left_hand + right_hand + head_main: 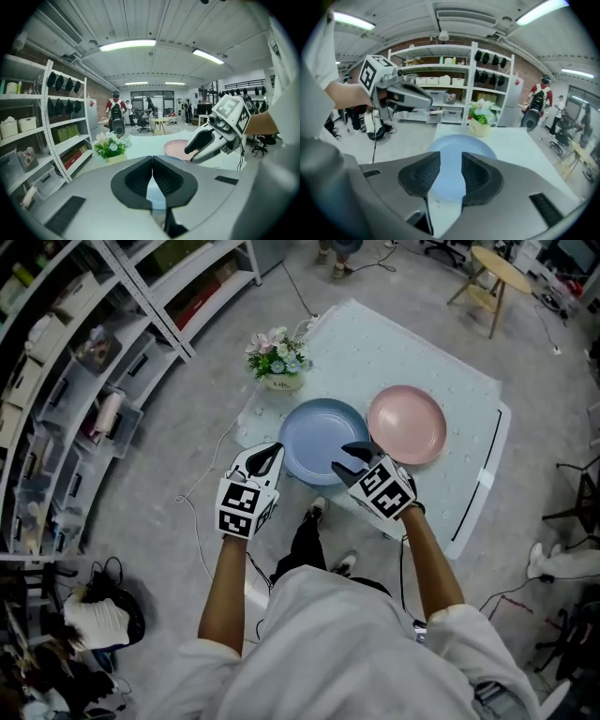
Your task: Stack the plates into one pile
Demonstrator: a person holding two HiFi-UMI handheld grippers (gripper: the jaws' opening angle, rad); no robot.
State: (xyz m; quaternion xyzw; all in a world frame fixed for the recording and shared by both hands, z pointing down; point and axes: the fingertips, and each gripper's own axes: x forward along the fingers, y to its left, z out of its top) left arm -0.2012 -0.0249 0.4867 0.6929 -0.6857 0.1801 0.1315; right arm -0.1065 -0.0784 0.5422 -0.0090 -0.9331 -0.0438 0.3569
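Right hand-held gripper (350,461): jaws spread to a moderate gap, pads touching nothing and holding nothing, tilted downward over the near right rim of the blue plate (314,432). Seen along its own jaws, that plate filled the gap between them, lying straight ahead and below. Left hand-held gripper (270,456): jaws pressed together, empty, poised just off the blue plate's near left rim and clear of it. Blue plate: flat on the table (469,474), at the edge nearest the person, framed between the two hand-held grippers. Pink plate (406,424): flat on the same table, just beside the blue one on its right and a little farther from the person; rims very close, though contact could not be told. Being round, neither plate offered a long axis, so any rim point would serve. The right hand-held gripper stood the nearer to the pink plate, which lay ahead of it and to its right. Judged state of the task: both plates single, no pile begun. Potted flowers (279,362): at the table's far left corner, well apart from both hand-held grippers.
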